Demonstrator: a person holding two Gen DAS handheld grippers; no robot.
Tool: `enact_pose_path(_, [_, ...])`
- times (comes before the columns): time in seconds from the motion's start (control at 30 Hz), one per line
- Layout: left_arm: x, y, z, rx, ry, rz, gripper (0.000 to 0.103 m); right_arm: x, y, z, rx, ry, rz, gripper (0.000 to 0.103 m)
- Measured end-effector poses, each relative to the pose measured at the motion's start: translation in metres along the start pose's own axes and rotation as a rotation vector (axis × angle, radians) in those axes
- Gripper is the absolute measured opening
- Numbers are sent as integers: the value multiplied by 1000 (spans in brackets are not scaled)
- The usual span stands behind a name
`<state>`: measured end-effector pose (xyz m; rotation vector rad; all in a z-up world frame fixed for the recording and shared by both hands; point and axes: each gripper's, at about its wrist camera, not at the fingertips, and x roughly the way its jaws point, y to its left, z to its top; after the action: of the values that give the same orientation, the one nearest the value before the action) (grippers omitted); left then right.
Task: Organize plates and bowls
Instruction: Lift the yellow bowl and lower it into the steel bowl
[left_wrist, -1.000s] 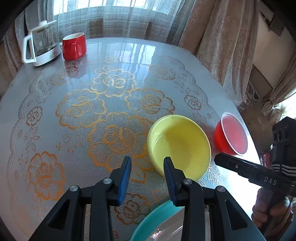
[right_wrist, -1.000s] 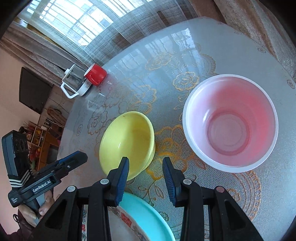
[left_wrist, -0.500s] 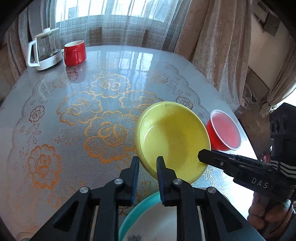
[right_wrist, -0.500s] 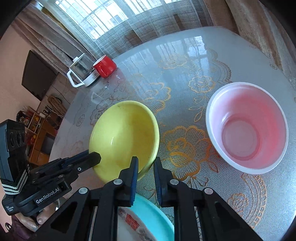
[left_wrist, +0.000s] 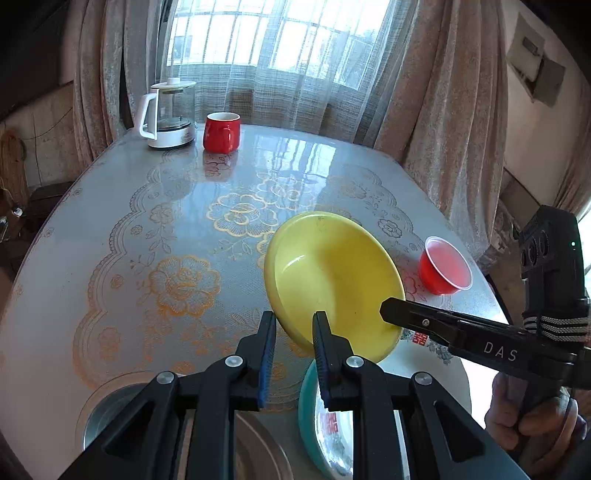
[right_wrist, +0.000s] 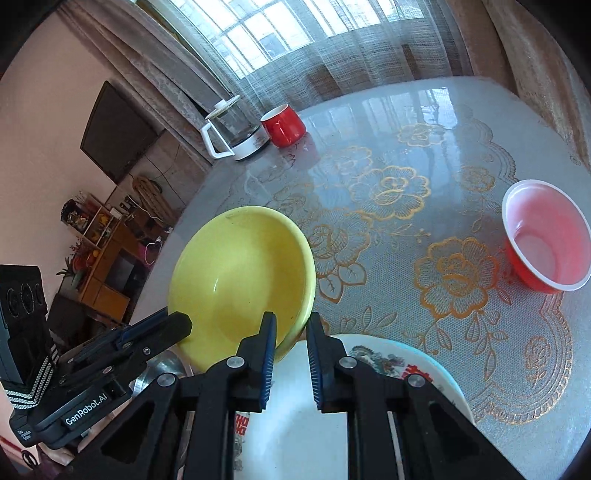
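- Two grippers hold one yellow bowl (left_wrist: 332, 280) between them, lifted and tilted off the tabletop (left_wrist: 155, 229).
- Left gripper (left_wrist: 293, 338): its jaws are clenched on the near rim of the yellow bowl, one blue-padded finger outside the wall and one inside.
- Right gripper (right_wrist: 290, 336): its jaws likewise clamp the bowl's near rim, seen in the right wrist view with the rim pinched between the pads.
- In the left wrist view the right gripper reaches in from the right, its tip at the bowl's right edge; a hand (left_wrist: 532, 417) grips its handle at the lower right.
- Below the bowl, at the near edge, sits a white plate with a teal rim (right_wrist: 436, 365) and red printed marks.
- A metal dish (left_wrist: 110, 410) lies left of that plate at the near edge.
- A red bowl with a white rim (right_wrist: 543, 236) stands upright on the right side of the tabletop, well apart from the yellow bowl.
- At the far left stand a glass kettle with a white handle (left_wrist: 168, 114) and, just beside it, a red mug (left_wrist: 221, 132).
- A lace cloth with gold flowers (left_wrist: 184, 284) covers the tabletop.
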<state>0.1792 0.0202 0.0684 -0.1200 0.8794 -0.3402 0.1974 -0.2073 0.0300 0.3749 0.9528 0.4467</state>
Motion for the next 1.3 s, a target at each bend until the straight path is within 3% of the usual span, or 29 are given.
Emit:
enact_pose_path(0.5, [-59, 83, -76, -173, -11, 33, 19, 30, 82, -61, -108, 96, 97, 16])
enact_pose_path(0.9, [-76, 111, -117, -244, -4, 47, 19, 53, 109, -86, -156, 173, 111, 17])
enact_pose_path(1.3, [-73, 119, -132, -251, 20, 77, 19, 61, 126, -102, -210, 196, 74, 17])
